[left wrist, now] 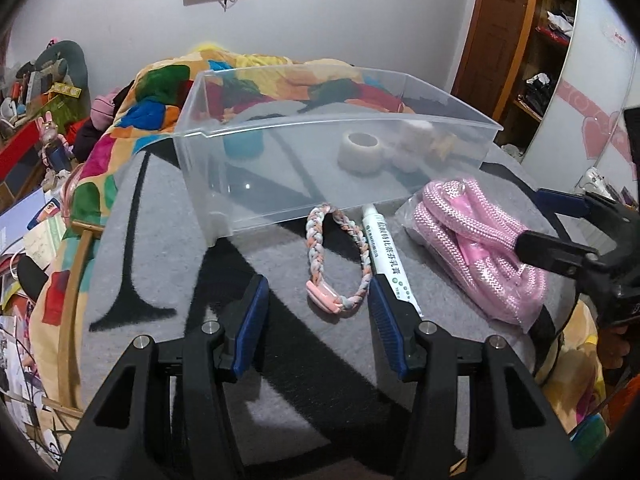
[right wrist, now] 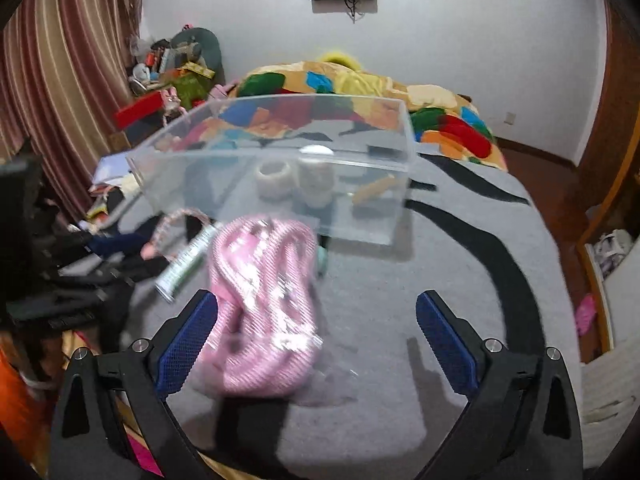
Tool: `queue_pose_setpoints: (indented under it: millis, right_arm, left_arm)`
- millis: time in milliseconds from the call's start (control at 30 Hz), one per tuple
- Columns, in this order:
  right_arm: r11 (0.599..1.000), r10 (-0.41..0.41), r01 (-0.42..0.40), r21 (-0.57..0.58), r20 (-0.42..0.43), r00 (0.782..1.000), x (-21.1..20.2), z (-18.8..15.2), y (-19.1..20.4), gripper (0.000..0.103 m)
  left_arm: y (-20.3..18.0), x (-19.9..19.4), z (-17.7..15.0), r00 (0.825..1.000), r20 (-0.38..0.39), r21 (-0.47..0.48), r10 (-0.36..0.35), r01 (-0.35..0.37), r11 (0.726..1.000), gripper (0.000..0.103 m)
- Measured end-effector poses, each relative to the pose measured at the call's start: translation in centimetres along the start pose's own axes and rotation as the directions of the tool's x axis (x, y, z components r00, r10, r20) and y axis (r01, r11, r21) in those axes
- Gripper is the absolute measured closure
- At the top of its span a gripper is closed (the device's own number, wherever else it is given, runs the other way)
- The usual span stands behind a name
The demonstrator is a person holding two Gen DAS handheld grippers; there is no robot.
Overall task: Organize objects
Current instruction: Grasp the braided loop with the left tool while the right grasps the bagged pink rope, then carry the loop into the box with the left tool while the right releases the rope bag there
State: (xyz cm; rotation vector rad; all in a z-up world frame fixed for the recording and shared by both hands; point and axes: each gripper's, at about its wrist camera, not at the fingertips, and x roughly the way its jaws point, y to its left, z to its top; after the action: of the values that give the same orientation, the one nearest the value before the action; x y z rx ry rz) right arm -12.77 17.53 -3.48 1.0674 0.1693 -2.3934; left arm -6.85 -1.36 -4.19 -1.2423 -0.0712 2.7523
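Note:
A clear plastic bin stands on the grey rug and holds tape rolls, a blue roll and a tan item. In front of it lie a braided pink band, a white tube and a bagged pink rope. My left gripper is open, its right finger beside the tube and the band's lower end between the fingers. My right gripper is open around the near end of the pink rope.
A colourful quilt lies piled behind the bin. Cluttered shelves and boxes stand at the left. A wooden door and shelves are at the right. The grey rug with black stripes stretches to the right.

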Motion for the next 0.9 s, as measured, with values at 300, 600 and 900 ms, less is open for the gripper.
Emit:
queue_pose_setpoints:
  millis: [300,600,900]
  right_arm:
    - [0.997,0.052,-0.057,-0.045,-0.109,0.993,4.9,0.0,2.5,0.012]
    - [0.997,0.027,-0.031,-0.069,-0.047,0.999,3.0,-1.0,2.2,0.046]
    - [0.998,0.063,-0.062,-0.025,0.02,0.998,-0.2,-0.4,1.2,0.067]
  left_arm:
    - [-0.4,0.9,0.4,1.0,0.011,-0.001,-0.006,0.006,1.0,0.071]
    - [0.1,-1.0,-0.8,0.998,0.059,-0.036,0.005,-0.003,0.999,0.093]
    - [0.5,-4.7,0.3,0.987,0.158,-0.035,0.009,-0.003,0.999,0.093]
